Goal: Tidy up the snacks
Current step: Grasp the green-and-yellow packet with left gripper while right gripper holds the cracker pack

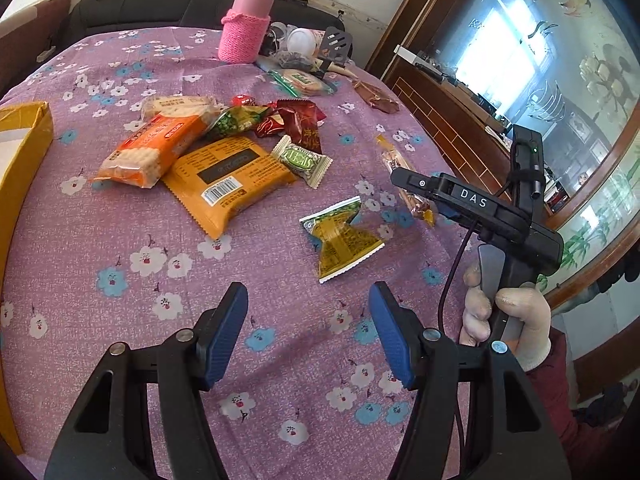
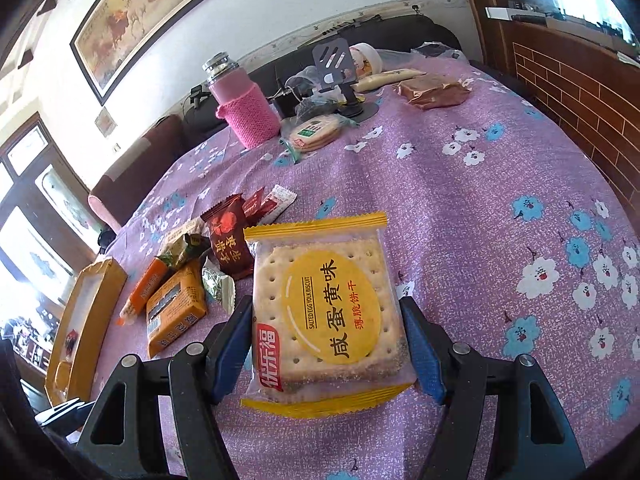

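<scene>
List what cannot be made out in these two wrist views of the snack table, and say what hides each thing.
- Yellow box: left wrist view, cut off by the frame's left edge; contents unseen.
- Long snack stick: left wrist view, partly behind the right gripper's body.
- Tablecloth under the salted egg yolk biscuit pack: right wrist view, covered by the pack.

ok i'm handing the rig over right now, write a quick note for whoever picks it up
Right gripper: shut on the yellow-edged salted egg yolk biscuit pack, held above the purple floral tablecloth.
Left gripper: open, empty, hovering over the cloth near the green and gold twisted snack packet.
Yellow cardboard box: at the table's left edge, with one small item visible inside.
Left to do: the pile near the box, including the orange wafer pack, the orange barcoded packet, the dark red date packet and small candies. Place the biscuit pack first, probably in the box.
</scene>
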Demonstrator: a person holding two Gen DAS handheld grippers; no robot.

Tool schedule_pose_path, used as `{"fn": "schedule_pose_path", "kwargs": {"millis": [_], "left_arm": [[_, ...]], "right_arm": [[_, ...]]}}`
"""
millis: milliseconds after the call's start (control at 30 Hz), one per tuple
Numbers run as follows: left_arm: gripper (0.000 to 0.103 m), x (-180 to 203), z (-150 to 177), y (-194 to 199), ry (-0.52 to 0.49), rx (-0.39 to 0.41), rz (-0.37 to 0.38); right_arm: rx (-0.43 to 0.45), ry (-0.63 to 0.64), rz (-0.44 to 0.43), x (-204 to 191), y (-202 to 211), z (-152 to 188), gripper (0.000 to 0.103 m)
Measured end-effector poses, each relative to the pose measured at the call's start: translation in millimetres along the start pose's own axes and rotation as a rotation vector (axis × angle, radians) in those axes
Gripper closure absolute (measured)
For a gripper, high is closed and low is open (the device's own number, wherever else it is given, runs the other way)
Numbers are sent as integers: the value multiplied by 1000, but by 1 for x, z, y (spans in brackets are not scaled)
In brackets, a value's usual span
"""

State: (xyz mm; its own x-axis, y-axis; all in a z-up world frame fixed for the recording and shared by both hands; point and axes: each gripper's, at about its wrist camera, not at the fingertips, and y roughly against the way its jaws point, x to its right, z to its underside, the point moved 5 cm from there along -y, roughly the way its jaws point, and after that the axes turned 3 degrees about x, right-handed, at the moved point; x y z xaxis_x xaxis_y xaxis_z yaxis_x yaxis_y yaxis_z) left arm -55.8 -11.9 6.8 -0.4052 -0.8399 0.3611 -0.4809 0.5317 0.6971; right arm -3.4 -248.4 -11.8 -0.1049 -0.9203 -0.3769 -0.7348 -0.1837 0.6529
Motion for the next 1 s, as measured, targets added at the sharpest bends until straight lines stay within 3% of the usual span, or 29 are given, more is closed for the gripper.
{"fn": "schedule_pose_path", "kwargs": {"millis": [200, 433, 733, 767, 800, 900, 1000], "left_arm": [[41, 14, -5, -13, -50, -4, 4], [42, 37, -31, -52, -173, 13, -45], [42, 41, -29, -94, -235, -63, -75], [44, 41, -29, -94, -251, -57, -84], [53, 42, -29, -95, -265, -54, -105], [65, 46, -28, -91, -295, -47, -122], [65, 44, -28, -81, -275, -31, -105]], "right_arm": [[2, -25, -7, 3, 1, -1, 31], [14, -55, -17, 7, 4, -3, 31], [24, -43, -20, 4, 6, -3, 31], [24, -39, -17, 3, 5, -3, 31], [23, -37, -14, 3, 4, -3, 31], [17, -41, -11, 4, 2, -2, 31], [29, -43, -19, 3, 4, -2, 31]]}}
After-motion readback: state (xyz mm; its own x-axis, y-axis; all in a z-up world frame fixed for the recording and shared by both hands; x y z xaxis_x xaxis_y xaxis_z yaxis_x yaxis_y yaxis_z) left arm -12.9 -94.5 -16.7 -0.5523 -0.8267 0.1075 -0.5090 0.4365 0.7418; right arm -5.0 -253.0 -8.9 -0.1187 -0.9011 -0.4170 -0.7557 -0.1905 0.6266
